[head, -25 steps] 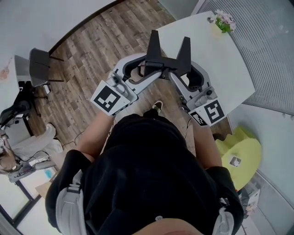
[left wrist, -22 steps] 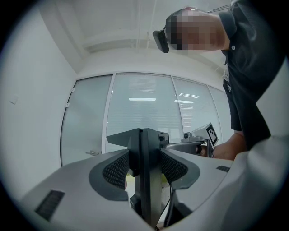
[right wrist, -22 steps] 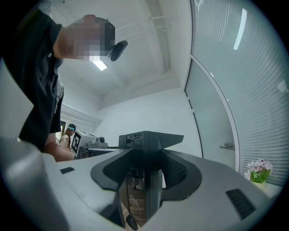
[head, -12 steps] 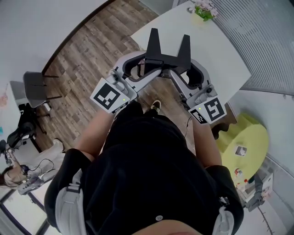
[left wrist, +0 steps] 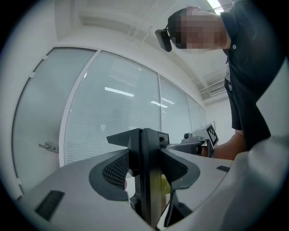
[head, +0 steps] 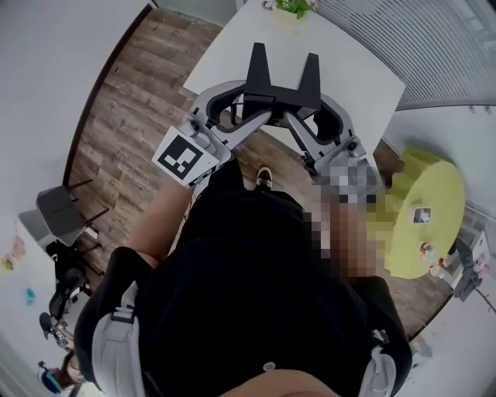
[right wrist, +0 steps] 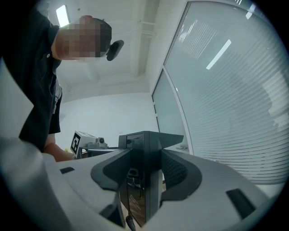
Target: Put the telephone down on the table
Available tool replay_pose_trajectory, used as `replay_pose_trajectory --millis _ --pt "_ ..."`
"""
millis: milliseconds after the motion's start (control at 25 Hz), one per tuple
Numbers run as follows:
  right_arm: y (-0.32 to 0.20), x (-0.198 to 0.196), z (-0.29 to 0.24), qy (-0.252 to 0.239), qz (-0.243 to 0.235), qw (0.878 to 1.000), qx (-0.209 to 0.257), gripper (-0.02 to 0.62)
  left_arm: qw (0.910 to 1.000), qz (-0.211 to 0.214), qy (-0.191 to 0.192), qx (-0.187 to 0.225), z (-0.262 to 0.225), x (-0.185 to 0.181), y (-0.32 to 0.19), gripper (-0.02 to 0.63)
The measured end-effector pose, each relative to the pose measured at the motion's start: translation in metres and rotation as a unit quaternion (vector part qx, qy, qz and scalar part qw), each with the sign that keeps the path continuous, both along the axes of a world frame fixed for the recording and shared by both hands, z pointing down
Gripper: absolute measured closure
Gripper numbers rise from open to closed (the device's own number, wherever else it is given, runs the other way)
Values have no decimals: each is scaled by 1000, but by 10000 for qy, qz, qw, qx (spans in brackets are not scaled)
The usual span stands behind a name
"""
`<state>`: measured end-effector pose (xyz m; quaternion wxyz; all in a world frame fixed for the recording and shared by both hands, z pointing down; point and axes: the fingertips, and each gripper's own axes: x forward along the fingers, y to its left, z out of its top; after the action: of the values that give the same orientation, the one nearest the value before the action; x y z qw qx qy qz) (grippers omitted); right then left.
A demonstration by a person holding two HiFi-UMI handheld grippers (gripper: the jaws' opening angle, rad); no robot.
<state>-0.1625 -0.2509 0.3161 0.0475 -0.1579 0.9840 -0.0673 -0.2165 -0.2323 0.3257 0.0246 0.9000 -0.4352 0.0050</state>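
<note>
At the near edge of the white tabletop (head: 353,66), head view: the task's thing is in the air, not yet set down. Left side first: the left gripper (left wrist: 144,169) has its jaws closed on one end of the black telephone (head: 279,89), ribbed pads pressed against both faces of the dark body, as its own view shows. Middle: the telephone hangs level between the two grippers, its two upright prongs showing against the tabletop's near part and its lower body over the tabletop's front edge. How high it sits above the tabletop cannot be read from this steep angle. Right side: the right gripper (right wrist: 145,173) has its jaws clamped on the opposite end in the same way, the glossy black slab filling the gap between its pads. A potted plant (head: 294,6) stands at the tabletop's far edge, well apart from the load. The surface between plant and telephone looks bare. Judgement on progress: pick-up and carry look done, and the approach to the tabletop is nearly done. Left to do: bring the telephone fully over the tabletop, lower it until its base rests there, then open both pairs of jaws and back the grippers away.
</note>
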Motion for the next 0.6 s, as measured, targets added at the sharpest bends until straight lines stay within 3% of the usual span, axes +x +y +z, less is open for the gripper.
replay_pose_trajectory --millis 240,400,600 --pt "-43 -6 12 4 899 9958 -163 368 9964 812 168 -169 8 -9 -55 388" --pt "-64 -13 23 95 1565 9870 -342 368 9877 1507 201 -365 21 -16 -83 388" --pt "-84 -12 45 139 1996 9774 -686 368 9774 2012 186 -622 45 -15 -106 388"
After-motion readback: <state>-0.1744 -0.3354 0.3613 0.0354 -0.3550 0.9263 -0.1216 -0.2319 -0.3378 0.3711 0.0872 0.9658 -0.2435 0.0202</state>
